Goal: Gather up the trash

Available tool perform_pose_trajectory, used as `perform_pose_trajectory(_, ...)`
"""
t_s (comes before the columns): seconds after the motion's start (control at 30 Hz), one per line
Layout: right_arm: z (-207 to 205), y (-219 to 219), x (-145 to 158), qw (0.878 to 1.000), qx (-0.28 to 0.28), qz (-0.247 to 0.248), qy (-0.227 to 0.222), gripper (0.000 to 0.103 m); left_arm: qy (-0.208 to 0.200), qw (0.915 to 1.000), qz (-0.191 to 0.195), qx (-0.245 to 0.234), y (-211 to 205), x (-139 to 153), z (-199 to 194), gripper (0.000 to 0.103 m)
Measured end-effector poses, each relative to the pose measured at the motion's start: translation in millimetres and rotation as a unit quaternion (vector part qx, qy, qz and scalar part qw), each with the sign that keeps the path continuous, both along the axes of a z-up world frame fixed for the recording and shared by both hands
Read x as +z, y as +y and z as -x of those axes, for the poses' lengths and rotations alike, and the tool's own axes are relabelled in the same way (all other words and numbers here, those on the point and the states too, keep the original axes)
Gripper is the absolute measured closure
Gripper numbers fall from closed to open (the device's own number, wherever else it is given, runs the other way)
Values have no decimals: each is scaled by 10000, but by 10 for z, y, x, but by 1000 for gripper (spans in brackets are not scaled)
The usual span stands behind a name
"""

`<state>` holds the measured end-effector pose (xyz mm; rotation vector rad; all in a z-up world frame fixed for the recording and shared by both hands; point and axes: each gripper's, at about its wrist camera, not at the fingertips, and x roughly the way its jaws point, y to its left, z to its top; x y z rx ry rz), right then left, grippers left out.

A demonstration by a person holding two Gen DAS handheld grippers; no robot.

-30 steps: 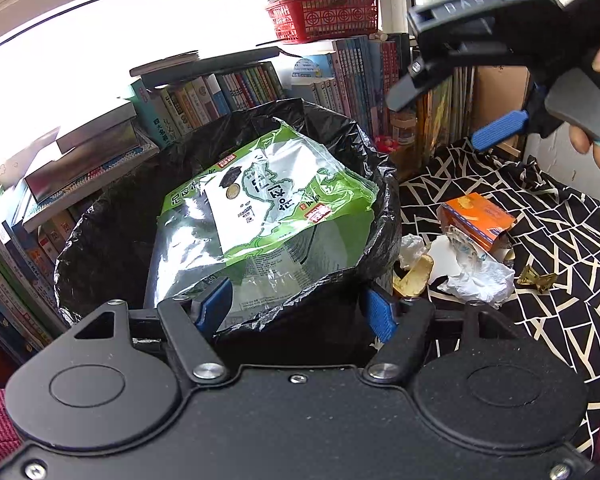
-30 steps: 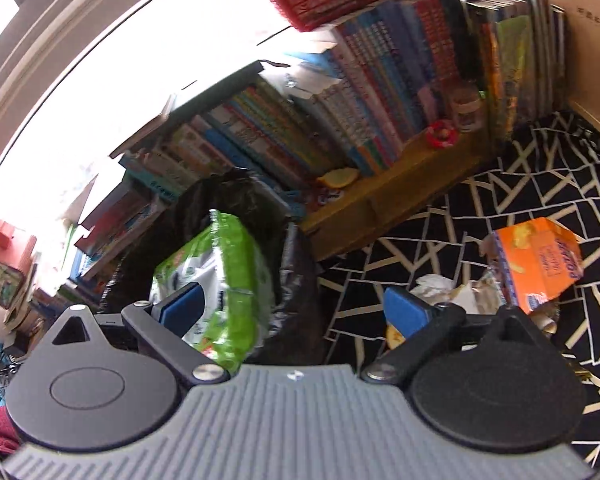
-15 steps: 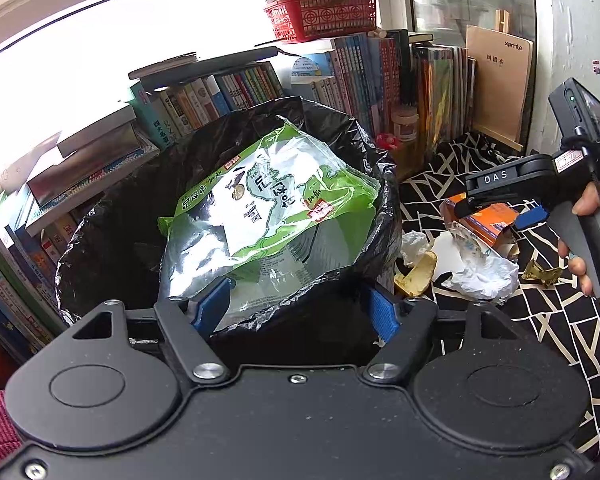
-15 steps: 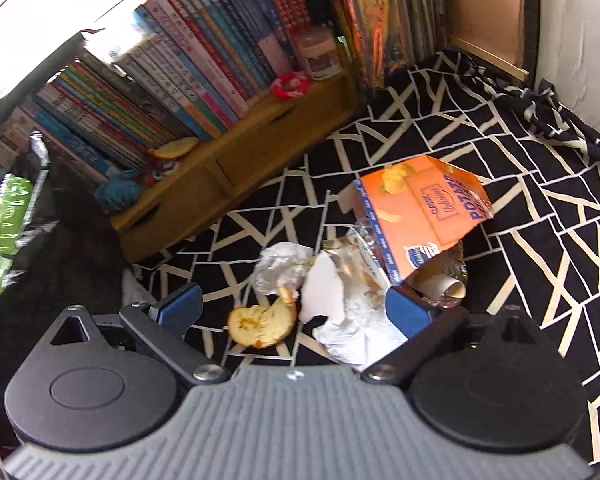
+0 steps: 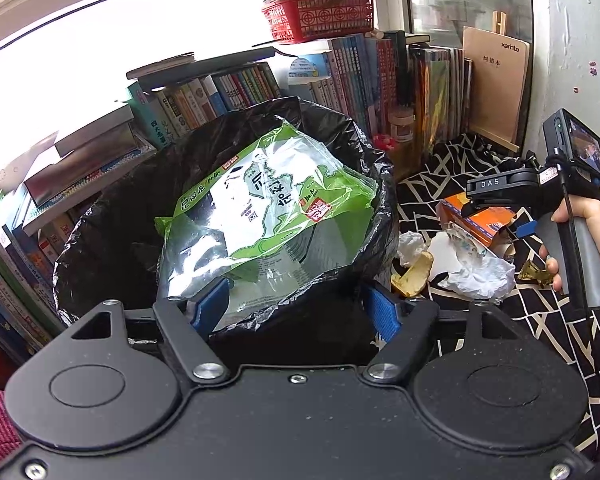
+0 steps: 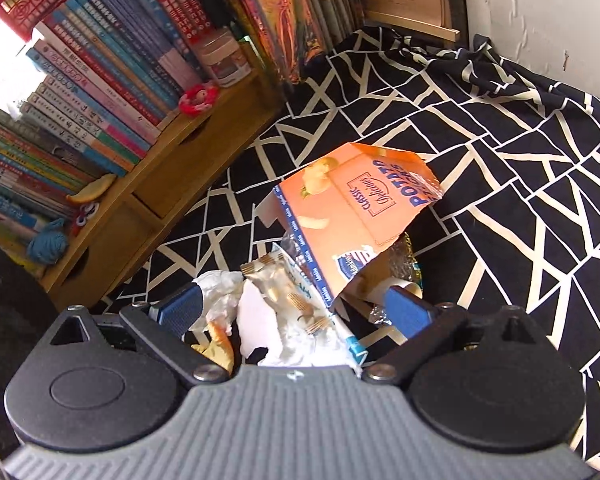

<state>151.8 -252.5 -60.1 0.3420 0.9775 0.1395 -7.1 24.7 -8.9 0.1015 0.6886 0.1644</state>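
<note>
A green and silver snack bag (image 5: 268, 216) lies tilted in the black-lined bin (image 5: 112, 220). My left gripper (image 5: 296, 310) is open at the bin's near rim, with the rim and the bag's lower edge between its blue fingers (image 5: 210, 304). A trash pile lies right of the bin: an orange potato box (image 6: 356, 216), a crumpled white tissue (image 6: 220, 292), a snack wrapper (image 6: 288, 292) and a yellow peel (image 5: 414, 276). My right gripper (image 6: 292, 312), held by a hand (image 5: 580, 216), hangs open just over the pile. The wrapper and box corner lie between its fingers, untouched.
A black cloth with white lines (image 6: 500, 160) covers the surface. A wooden shelf of books (image 6: 112, 92) with a jar (image 6: 224, 60) runs behind the pile. A red basket (image 5: 320, 16) tops the books. A gold foil scrap (image 5: 534, 272) lies by the hand. A white wall (image 5: 572, 60) stands at the right.
My right gripper came down from high beside the bin to just over the trash pile, swinging away from the bin. The left gripper's fingers spread slightly; the snack bag shifted a little.
</note>
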Motion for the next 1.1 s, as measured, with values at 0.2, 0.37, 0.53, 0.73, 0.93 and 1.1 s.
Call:
perform_pose_trajectory(0.2, -19, 50, -66, 9998, 94, 159, 70, 2, -1, 10000, -2, 1, 1, 0, 0, 31)
perform_pose_trajectory(0.37, -43, 53, -98, 9999, 4, 129, -15, 7, 1, 10000, -2, 1, 0, 1, -1, 31)
perform_pose_trajectory(0.53, -153, -101, -187, 9986, -507, -159, 55, 22, 6, 10000, -22, 6, 1, -1, 2, 31)
perform_pose_trajectory(0.73, -261, -174, -389, 9944, -760, -628, 369, 34, 3, 10000, -41, 1, -4, -5, 4, 31)
perform_pose_trajectory(0.93, -301, -169, -440, 9913, -879, -885, 418, 73, -4, 10000, -64, 1, -10, -12, 13, 31)
perform_pose_trajectory(1.1, -264, -171, -262, 9902, -944, -1013, 159, 83, -11, 10000, -65, -5, -8, -7, 7, 31)
